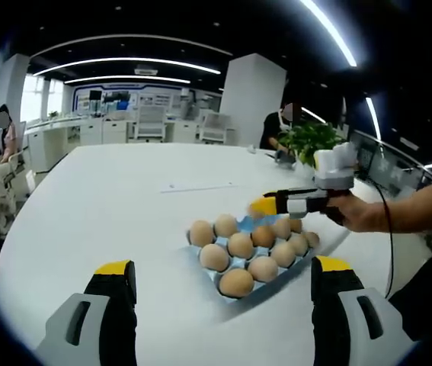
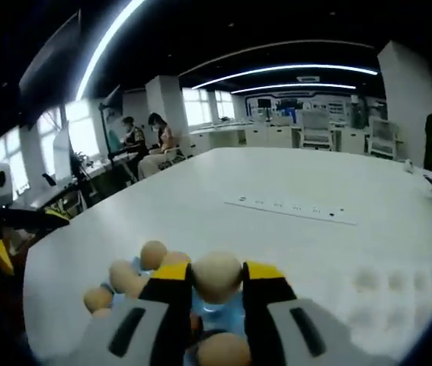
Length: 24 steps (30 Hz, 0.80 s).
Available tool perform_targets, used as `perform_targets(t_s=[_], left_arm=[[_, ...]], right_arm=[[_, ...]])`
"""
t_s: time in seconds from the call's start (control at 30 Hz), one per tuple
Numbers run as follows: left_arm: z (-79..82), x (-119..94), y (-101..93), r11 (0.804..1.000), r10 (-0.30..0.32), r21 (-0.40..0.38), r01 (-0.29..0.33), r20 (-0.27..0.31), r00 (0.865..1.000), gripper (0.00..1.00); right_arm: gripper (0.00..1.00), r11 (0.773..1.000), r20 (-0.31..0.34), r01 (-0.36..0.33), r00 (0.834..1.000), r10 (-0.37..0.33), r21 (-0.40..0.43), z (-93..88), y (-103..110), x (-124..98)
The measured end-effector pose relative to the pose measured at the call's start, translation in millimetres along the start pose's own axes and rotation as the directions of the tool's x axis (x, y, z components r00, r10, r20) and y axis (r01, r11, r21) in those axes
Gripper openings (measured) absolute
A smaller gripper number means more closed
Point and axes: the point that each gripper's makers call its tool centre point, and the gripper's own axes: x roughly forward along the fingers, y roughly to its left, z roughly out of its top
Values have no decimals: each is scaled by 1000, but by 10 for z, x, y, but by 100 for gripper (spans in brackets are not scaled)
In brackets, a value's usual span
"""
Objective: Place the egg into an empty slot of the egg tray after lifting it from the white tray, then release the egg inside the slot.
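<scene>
A blue egg tray [image 1: 284, 278] sits mid-table with several brown eggs in it. My left gripper [image 1: 223, 267] is open, its yellow-tipped jaws wide apart in front of the tray and holding nothing. From the right, a person's hand brings my right gripper [image 1: 260, 207] over the tray's far side. In the right gripper view, my right gripper [image 2: 217, 274] is shut on a pale brown egg [image 2: 217, 267], held just above the blue egg tray [image 2: 223, 316] and its eggs. The left gripper [image 2: 29, 232] shows at the left edge.
The white table [image 1: 109, 198] is wide and bare around the tray. A pale dimpled tray [image 2: 398, 282] lies blurred to the right in the right gripper view. A potted plant [image 1: 311, 141] stands at the far edge. People sit at desks beyond.
</scene>
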Motion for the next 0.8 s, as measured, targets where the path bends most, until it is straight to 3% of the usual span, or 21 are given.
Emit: perform_targets(t_s=[0.33, 0.8], left_arm=[[-17, -2, 29, 1000, 5, -7, -5, -2, 1000, 96], [-42, -12, 35, 1000, 11, -10, -11, -6, 1000, 96]], right_arm=[[26, 1000, -79, -12, 997, 14, 17, -195, 49, 163], [26, 1000, -103, -18, 995, 19, 12, -216, 42, 171]])
